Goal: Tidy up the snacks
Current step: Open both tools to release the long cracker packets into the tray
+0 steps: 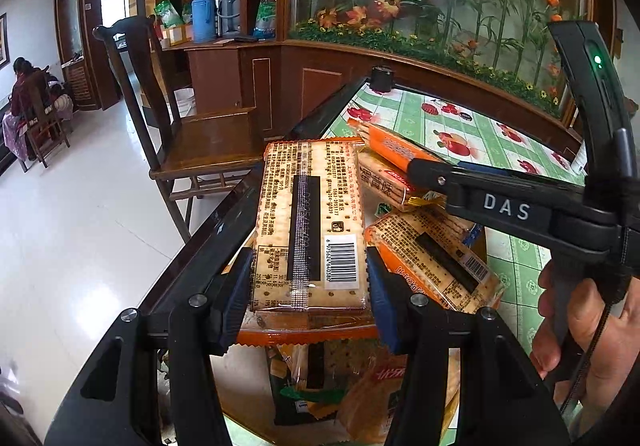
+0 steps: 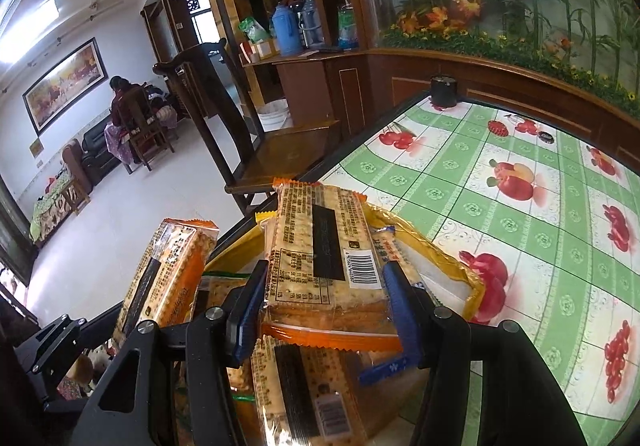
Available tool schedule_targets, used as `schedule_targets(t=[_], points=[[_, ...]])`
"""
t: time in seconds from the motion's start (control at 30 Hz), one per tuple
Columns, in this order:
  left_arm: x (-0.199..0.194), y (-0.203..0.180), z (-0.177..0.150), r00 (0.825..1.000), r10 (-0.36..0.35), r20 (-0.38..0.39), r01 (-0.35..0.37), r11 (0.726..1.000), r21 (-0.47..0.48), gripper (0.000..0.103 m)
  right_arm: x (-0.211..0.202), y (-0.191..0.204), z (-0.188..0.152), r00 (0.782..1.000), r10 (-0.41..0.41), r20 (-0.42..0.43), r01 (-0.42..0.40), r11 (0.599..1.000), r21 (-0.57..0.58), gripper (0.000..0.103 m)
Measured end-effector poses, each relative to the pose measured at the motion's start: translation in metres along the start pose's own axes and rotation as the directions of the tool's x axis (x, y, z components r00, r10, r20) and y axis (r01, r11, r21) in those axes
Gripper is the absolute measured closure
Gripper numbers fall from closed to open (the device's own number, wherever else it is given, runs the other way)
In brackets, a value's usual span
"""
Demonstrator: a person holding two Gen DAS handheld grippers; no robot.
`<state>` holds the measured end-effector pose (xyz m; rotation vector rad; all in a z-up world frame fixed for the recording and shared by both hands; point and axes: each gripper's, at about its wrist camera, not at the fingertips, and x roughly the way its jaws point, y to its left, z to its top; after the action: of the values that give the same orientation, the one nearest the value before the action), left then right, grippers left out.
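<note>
Two grippers [image 1: 308, 282] [image 2: 326, 306], each held one cracker pack [image 1: 310, 222] [image 2: 324, 250] (more packs piled beneath, count unclear), one wooden chair [image 1: 192, 138], two thermos flasks [image 1: 204, 16].

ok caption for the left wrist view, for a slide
Left tool grips a cracker packet above the snack pile, right tool alongside.

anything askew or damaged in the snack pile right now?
No damage visible. The loose cracker packs lie criss-crossed at odd angles over the tray, not stacked. Each gripper, left and right, is shut on a cracker pack above the heap.
</note>
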<state>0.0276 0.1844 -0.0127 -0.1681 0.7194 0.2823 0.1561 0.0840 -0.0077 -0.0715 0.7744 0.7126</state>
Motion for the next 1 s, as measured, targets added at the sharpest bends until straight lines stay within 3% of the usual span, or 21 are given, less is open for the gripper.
schedule_targets(t=[0.83,1.0], points=[[0.021,-0.016,0.009,0.998,-0.006,-0.058,0.009,0.999,0.052,0.05,0.027,0.011,0.011,0.999,0.0,-0.035,-0.002,0.999,-0.034,0.041],[0.022,-0.019,0.009,0.998,0.001,-0.06,0.003,0.998,0.063,0.05,0.017,0.004,0.01,1.0,0.003,-0.019,-0.003,1.0,-0.01,0.018]])
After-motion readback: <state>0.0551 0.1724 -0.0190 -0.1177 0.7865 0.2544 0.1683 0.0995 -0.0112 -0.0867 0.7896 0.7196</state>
